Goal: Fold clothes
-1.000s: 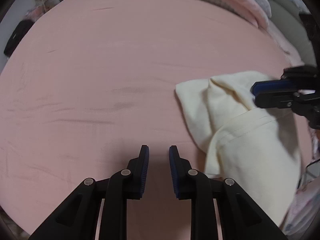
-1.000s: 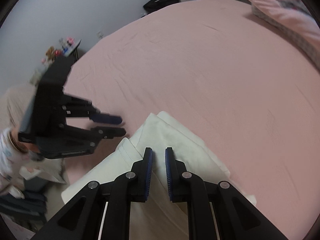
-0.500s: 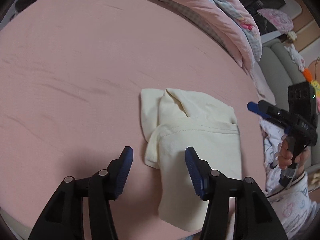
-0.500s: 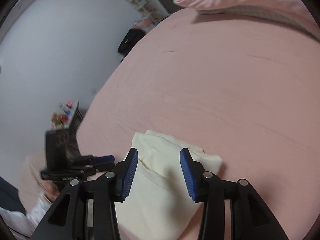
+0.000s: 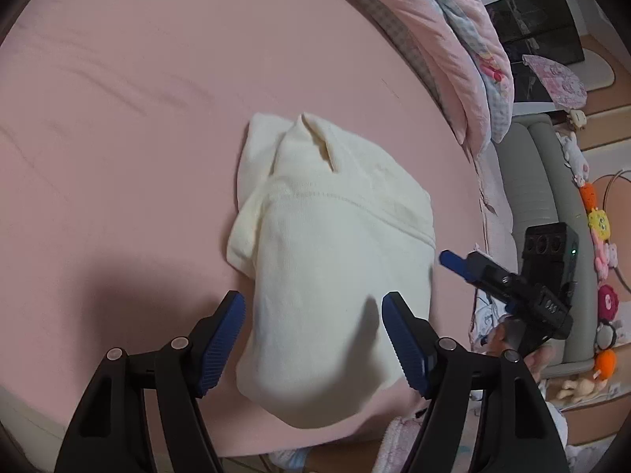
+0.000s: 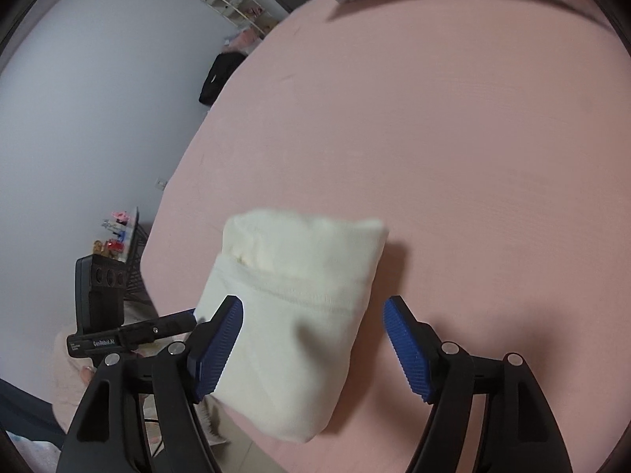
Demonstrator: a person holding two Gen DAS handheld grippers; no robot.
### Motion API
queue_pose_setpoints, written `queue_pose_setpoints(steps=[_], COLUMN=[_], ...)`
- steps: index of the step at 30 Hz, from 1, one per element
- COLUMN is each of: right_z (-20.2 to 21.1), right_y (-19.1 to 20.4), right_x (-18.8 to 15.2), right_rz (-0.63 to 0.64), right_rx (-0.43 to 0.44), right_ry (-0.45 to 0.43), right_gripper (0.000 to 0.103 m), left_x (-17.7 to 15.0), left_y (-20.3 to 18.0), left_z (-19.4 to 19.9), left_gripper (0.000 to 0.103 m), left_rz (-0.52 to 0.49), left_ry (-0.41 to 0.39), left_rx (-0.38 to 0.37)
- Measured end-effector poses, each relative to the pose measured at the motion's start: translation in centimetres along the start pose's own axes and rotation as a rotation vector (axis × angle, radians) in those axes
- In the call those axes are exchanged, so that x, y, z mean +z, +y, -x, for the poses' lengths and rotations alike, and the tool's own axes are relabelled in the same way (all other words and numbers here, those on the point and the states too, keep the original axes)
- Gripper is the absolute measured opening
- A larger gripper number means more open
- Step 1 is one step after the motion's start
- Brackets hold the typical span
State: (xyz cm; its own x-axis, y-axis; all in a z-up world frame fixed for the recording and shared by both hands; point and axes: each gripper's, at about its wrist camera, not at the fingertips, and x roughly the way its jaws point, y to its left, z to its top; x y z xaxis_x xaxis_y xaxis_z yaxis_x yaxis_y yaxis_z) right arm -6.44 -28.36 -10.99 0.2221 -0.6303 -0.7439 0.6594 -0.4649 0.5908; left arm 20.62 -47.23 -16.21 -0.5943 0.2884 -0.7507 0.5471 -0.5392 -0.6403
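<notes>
One cream garment (image 5: pixel 327 272), folded into a bundle, lay near the edge of a pink bed (image 5: pixel 138 126). Two grippers hovered over it: the left gripper (image 5: pixel 313 333) and right gripper (image 6: pixel 313 339), jaws wide and just opened, gripping nothing. One pink quilt (image 5: pixel 445 39) was heaped along the bed's far side.

Cream garment (image 5: pixel 327 276) plain, on pink bed sheet (image 5: pixel 138 118); claw pads (image 5: pixel 221 339) blue, arms black; pink checked quilt (image 5: pixel 445 39) upper right.
</notes>
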Motion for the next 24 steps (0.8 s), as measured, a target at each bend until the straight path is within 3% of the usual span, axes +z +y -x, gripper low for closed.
queue_pose_setpoints(steps=[11,17,24], right_z=[-5.0,-7.0,-8.2], right_y=[-1.1,-1.4,-0.9], right_x=[-1.6,-1.9,-1.5], right_rz=[-0.035,-0.067,-0.067], right_rx=[0.063,0.134,0.147], right_ry=[0.113,0.133,0.138], right_gripper=[0.074,0.076,0.078], left_x=[-2.5,-3.2,-3.7], left_y=[0.6,0.7,1.7], left_z=[-0.8,-1.1,-1.8], left_gripper=[0.077,0.082,0.084], left_rz=[0.139,0.188,0.261], left_ry=[-0.054,-0.094,-0.111], left_rx=[-0.047,-0.06,-0.083])
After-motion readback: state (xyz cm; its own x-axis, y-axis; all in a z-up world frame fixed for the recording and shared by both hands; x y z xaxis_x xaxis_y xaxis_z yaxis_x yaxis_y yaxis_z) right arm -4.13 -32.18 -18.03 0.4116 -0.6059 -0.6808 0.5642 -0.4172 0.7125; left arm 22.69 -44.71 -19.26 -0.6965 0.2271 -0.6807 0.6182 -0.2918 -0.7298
